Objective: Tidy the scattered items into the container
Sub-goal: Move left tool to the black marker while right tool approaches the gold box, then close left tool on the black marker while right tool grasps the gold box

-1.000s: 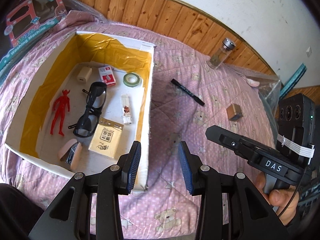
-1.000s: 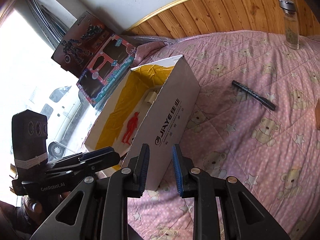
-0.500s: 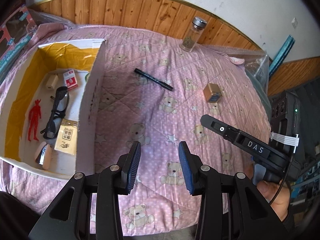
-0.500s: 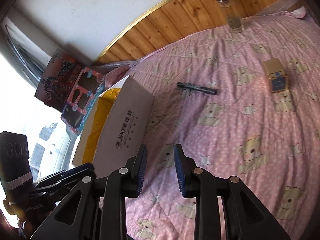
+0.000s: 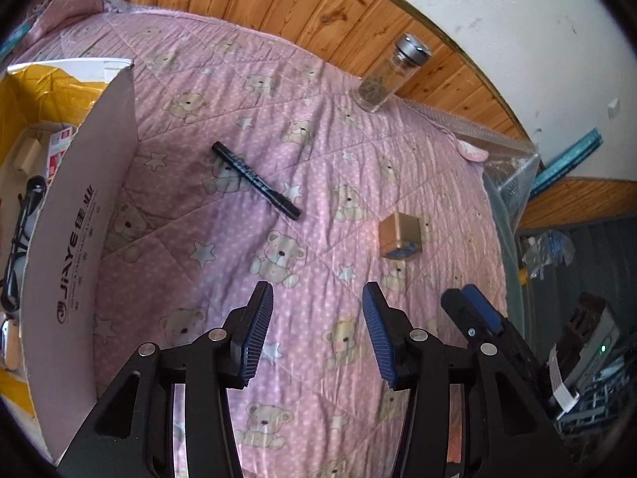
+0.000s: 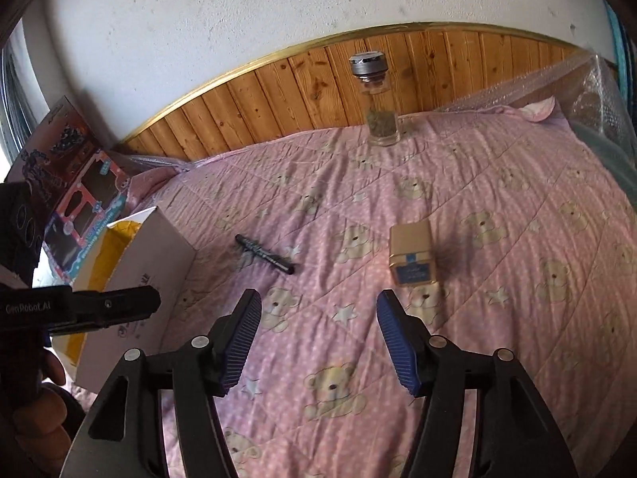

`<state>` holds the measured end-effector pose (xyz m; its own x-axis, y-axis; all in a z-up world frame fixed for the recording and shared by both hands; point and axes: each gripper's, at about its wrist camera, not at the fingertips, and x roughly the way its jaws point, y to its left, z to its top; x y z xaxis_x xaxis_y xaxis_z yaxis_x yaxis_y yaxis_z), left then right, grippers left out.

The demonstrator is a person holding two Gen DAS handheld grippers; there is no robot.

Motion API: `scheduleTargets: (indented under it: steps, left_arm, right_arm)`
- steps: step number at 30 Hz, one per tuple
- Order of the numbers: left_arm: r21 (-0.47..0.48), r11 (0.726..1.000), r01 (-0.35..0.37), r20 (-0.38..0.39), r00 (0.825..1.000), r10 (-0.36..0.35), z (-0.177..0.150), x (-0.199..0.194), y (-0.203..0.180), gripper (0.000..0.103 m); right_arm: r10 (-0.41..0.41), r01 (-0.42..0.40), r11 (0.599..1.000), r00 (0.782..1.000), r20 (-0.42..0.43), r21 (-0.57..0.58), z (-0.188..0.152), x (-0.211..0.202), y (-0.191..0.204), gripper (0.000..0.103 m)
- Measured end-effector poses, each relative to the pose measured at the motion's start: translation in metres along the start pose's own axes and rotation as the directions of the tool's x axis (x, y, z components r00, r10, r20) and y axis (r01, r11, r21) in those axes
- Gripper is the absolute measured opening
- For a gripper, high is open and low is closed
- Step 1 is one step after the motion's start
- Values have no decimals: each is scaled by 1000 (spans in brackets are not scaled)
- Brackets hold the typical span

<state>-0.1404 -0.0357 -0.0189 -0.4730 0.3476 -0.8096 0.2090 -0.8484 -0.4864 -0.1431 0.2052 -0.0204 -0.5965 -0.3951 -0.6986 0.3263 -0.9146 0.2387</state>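
Observation:
A black marker [image 5: 256,180] [image 6: 264,254] lies on the pink bear quilt, right of the white cardboard box [image 5: 85,199] [image 6: 153,263] with its yellow lining. A small gold cube box [image 5: 399,235] [image 6: 412,254] sits further right. A glass bottle [image 5: 392,73] [image 6: 376,99] with a metal cap stands at the wooden wall. My left gripper [image 5: 317,334] hovers over the quilt short of marker and cube, jaws opening, nothing between them. My right gripper [image 6: 318,338] also hangs over the quilt, jaws opening and empty; the cube lies just beyond its right finger.
Inside the box I see black glasses [image 5: 22,235] and small packets. Toy cartons [image 6: 75,191] lean behind the box at the far left. Bubble wrap [image 6: 589,99] and a quilt edge bound the right side. A person's hand [image 6: 36,414] grips the left tool.
Both grippers swung right, away from the box and over the quilt, and their jaws widened. Marker, cube and bottle now sit nearer the middle of both views.

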Motion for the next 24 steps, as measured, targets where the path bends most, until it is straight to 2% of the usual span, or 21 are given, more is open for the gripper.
scheduleTargets:
  steps: [3,6,10,12,18,20,23,24]
  left_arm:
    - [-80,997,-9,-35,999,7,22,31,10,52]
    - [-160,987,-15,-85,996,1,41,63,26,52]
    - [-213,977,-34,-80,997,17,62,89,40,53]
    - [-201,978,-50,-85,996,33,70,103,41,53]
    - [-193,969,-155,-102,985,137,84,145,53,53]
    - [-169,973,-157,-51,987,150,86,148,48,61]
    - [-89,976,-200,-22,980,199,89,155,36,59]
    - [-64,975,-212,-16,977,212,88,156,33,56]
  right_arm:
    - [-69,69,997,998,-7,-31,10,17,-13,68]
    - [-111,109,993,993,-49,-40,14,41,-27,69]
    - [-153,147,987,984,-91,-66,19,68,-40,69]
    - [-165,157,984,981,-100,-82,22,78,-43,71]
    - [-225,205,967,967,-123,-154,26,104,-45,74]
    - [-242,218,961,962,-129,-172,27,113,-46,74]
    - [-248,225,961,958,-144,-161,30,126,-53,74]
    - [-242,219,964,958,-151,-153,30,130,-55,69]
